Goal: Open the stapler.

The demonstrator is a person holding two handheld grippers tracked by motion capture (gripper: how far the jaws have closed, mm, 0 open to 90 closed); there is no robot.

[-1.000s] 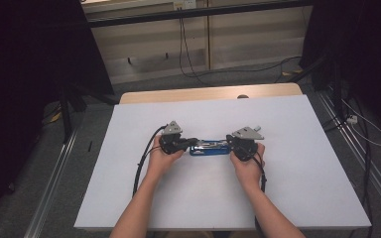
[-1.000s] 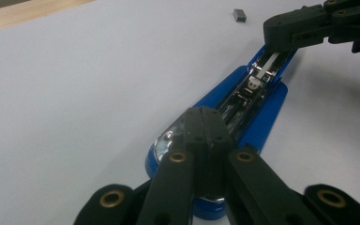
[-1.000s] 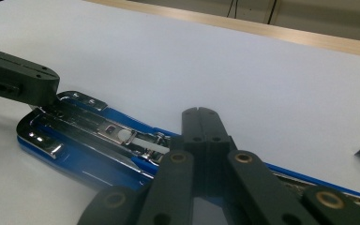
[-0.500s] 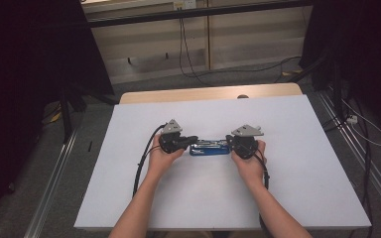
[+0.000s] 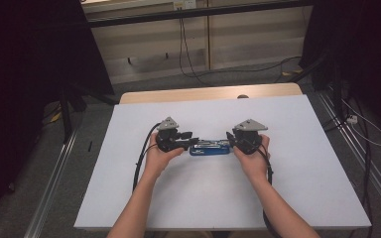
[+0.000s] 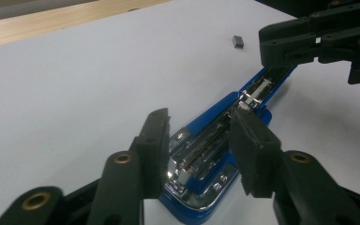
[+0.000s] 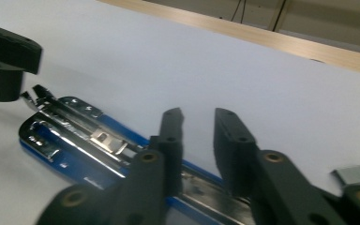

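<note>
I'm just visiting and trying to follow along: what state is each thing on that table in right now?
Stapler: swung fully open, lying flat, metal channel up.
Left tool: jaws just opening, apart astride the stapler's end, pads off it.
Right tool: jaws just opening, apart above the stapler.
Staple strip: loose on the table.

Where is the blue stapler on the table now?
In the high view, the blue stapler lies opened flat near the middle of the white table, between the left hand-held gripper and the right hand-held gripper.

Bare white table [image 5: 297, 188] lies open all round the blue stapler [image 5: 209, 148]; a small dark block [image 6: 237, 41] sits nearby.
</note>
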